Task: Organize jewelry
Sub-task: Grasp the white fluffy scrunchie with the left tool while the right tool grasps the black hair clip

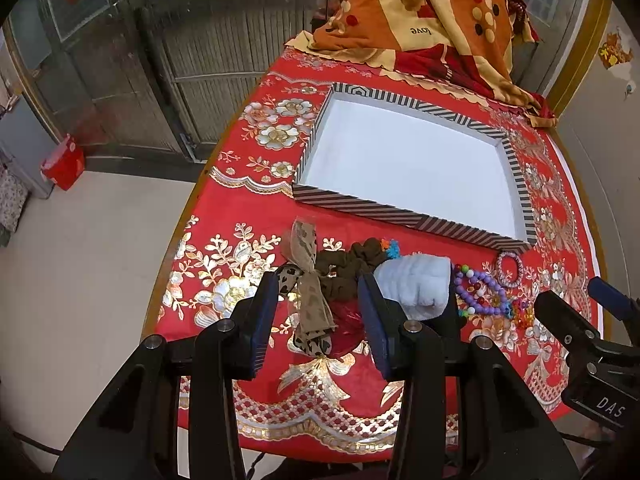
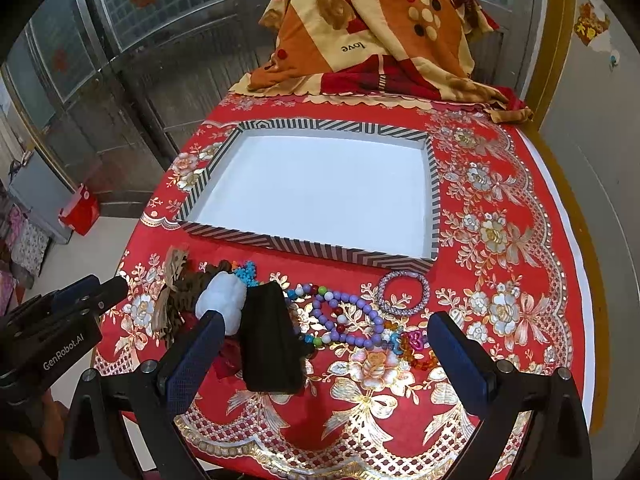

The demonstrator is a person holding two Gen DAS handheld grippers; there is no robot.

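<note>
Basically nothing's sorted yet: striped tray (image 2: 434,184) sits empty, purple bead bracelet (image 2: 360,320) lies near it on the desk (image 2: 520,240). Left gripper (image 1: 320,320) and right gripper (image 2: 324,356) both gape, holding nothing.

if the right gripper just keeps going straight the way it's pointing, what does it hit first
Probably the purple bead necklace lying on the red tablecloth, between the open right gripper fingers; the striped tray lies beyond. Depth is uncertain.
</note>
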